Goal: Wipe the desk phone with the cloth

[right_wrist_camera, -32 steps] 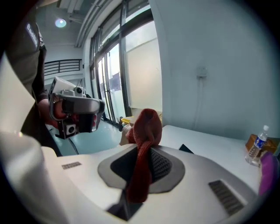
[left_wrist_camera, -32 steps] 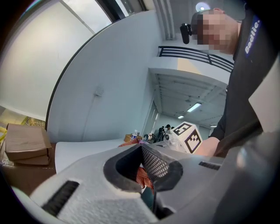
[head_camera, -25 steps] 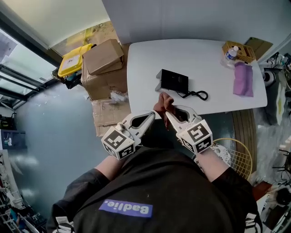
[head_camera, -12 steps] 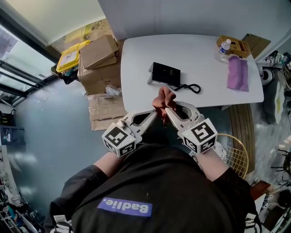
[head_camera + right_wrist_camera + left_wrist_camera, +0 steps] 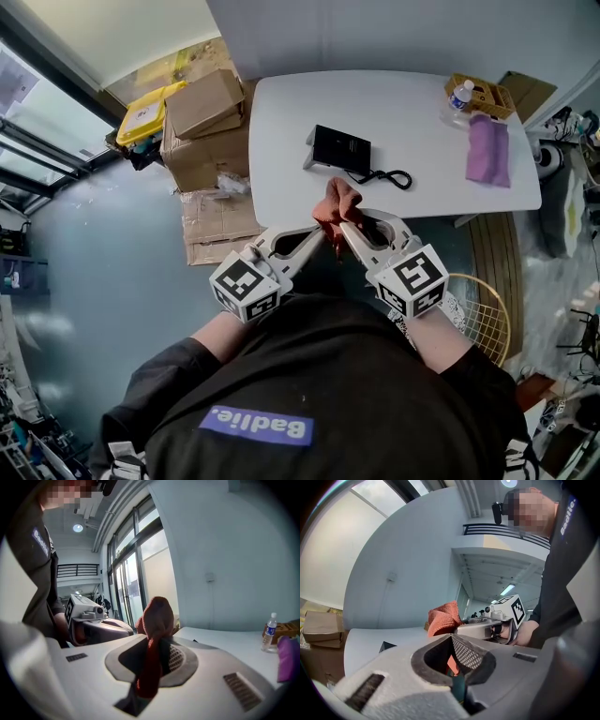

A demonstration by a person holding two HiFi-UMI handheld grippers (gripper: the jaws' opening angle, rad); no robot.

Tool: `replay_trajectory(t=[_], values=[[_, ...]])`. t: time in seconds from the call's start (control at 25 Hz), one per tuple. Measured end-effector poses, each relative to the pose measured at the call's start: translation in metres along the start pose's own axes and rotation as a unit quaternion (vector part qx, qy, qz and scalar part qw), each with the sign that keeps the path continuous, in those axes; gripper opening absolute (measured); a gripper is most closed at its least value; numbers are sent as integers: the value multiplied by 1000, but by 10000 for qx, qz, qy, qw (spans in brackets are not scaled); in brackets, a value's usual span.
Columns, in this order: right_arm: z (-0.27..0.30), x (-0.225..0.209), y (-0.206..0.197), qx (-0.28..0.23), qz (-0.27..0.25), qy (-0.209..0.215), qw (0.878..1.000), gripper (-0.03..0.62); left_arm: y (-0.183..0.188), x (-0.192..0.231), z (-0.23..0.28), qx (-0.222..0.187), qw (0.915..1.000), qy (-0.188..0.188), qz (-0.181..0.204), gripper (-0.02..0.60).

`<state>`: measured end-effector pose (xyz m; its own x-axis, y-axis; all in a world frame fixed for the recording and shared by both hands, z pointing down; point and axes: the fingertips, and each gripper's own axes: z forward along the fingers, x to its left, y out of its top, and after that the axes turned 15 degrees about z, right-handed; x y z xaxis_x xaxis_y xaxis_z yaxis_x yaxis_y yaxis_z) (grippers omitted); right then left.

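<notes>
- One white, round-cornered table (image 5: pixel 412 112) fills the upper middle of the head view.
- One flat black desk phone (image 5: pixel 342 148) lies on it towards the near edge, with its dark cord curling off to the right.
- The right gripper (image 5: pixel 157 648) has its jaws clamped on a small rust-red terry cloth (image 5: pixel 337 199), which sticks up between them.
- The left gripper (image 5: pixel 451 637) faces it, jaws closed tip to tip on the same cloth.
- The cloth is bunched in the air by the table's near edge, close to the phone but not touching it.

Desk phone (image 5: pixel 387 646) mostly hidden behind left gripper (image 5: pixel 451 636); purple towel (image 5: pixel 287 660) cut off.
</notes>
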<state>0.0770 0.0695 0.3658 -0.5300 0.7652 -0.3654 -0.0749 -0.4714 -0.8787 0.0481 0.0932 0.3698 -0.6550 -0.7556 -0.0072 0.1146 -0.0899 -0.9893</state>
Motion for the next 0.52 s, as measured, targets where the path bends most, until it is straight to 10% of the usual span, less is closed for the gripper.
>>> replay_trajectory(t=[0.52], values=[[-5,1,-2,43,-56,-41,10000,69,2,-3,2,-33,9999,-77,73,9]])
